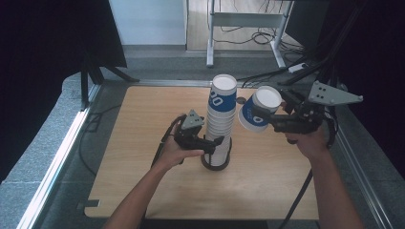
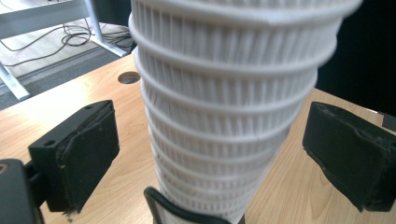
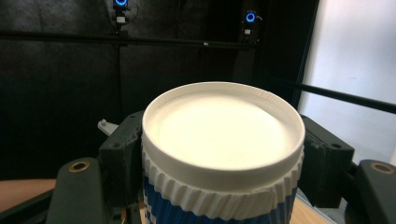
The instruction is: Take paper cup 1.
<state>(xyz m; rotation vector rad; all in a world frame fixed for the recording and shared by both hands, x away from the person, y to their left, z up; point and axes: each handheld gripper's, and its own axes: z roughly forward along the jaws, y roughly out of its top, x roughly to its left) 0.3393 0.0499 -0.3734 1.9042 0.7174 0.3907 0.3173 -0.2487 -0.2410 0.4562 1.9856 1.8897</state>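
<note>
Wooden table (image 1: 143, 157): one cup stack (image 1: 221, 124), one cup (image 1: 259, 114) in right gripper (image 1: 267, 121).

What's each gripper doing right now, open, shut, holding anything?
Left gripper: open, pads clear on both sides of the cup stack, not gripping it.
Right gripper: shut on a single cup, held in the air beside the stack.

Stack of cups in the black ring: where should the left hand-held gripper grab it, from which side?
Probably low on the stack of cups, just above the black ring, coming in level from the person's left as the left hand-held gripper sits now. The ribbed wall is narrowest there, with a pad open on either side.
</note>
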